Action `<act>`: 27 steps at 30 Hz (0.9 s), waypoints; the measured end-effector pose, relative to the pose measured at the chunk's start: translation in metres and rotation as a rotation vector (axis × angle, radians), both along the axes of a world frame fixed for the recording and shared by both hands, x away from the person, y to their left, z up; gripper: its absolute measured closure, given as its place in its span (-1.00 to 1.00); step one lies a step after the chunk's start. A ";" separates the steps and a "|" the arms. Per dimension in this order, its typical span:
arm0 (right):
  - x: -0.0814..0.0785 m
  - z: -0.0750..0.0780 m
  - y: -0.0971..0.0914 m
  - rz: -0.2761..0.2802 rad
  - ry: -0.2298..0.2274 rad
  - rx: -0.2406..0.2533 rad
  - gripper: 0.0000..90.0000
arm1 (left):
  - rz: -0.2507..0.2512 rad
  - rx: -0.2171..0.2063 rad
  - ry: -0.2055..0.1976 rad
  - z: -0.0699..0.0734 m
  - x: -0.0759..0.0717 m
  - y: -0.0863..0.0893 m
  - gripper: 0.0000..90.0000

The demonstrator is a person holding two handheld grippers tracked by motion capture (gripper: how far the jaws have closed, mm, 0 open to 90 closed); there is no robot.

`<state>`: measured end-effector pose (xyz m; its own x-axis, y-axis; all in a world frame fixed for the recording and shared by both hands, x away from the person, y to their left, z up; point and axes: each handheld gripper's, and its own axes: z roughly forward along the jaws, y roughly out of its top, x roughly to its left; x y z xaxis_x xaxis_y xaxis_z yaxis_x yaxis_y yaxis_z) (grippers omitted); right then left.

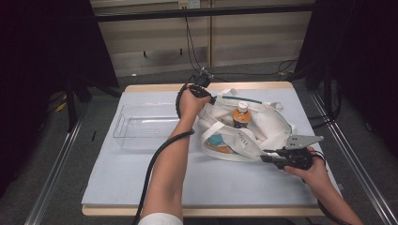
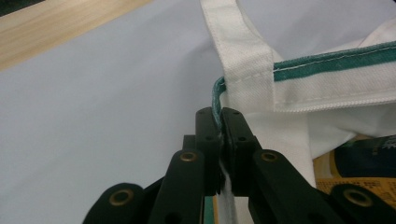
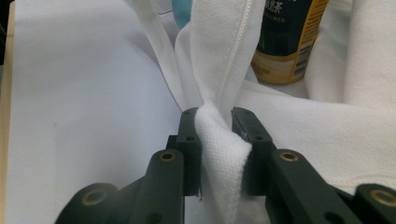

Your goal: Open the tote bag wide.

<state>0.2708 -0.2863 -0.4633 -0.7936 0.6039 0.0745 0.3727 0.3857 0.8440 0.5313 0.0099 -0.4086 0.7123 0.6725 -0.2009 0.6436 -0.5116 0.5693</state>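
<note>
White tote bag (image 1: pixel 263 126) lies right of centre on the table (image 1: pixel 141 178). Left gripper (image 1: pixel 210 97) clamps its far, green-edged rim; right gripper (image 1: pixel 264 156) clamps bunched white fabric at its near edge.

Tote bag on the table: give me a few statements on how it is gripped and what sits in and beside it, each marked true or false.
1. The left gripper is shut on the green-trimmed rim of the tote bag. True.
2. The right gripper stands open, clear of the bag. False: its fingers pinch a fold of the white fabric.
3. A bottle with a white cap stands upright inside the bag. True.
4. The clear plastic tray lies to the right of the bag in the high view. False: it lies to the bag's left.
5. The bottle stands in the tray. False: it is in the bag.
</note>
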 end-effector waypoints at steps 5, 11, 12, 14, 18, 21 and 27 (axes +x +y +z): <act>-0.001 -0.004 0.002 0.011 0.001 -0.033 0.73 | 0.008 0.029 0.004 -0.003 0.002 -0.004 0.93; -0.001 -0.006 0.002 0.013 0.007 -0.042 0.74 | 0.019 0.037 0.009 -0.010 0.003 -0.007 0.94; -0.001 -0.007 0.002 0.010 0.008 -0.046 0.74 | 0.017 0.044 0.008 -0.012 0.003 -0.007 0.93; -0.001 -0.007 0.003 0.005 0.012 -0.047 0.74 | 0.010 0.056 0.012 -0.013 0.003 -0.007 0.93; 0.000 -0.008 0.002 0.001 0.018 -0.033 0.72 | 0.004 0.050 0.004 -0.011 0.002 -0.006 0.93; 0.000 -0.006 0.001 -0.006 0.028 -0.020 0.68 | 0.028 0.009 -0.002 -0.009 0.000 -0.005 0.92; 0.000 0.000 -0.001 -0.017 0.018 -0.023 0.56 | -0.015 0.009 -0.014 0.002 -0.004 0.001 0.82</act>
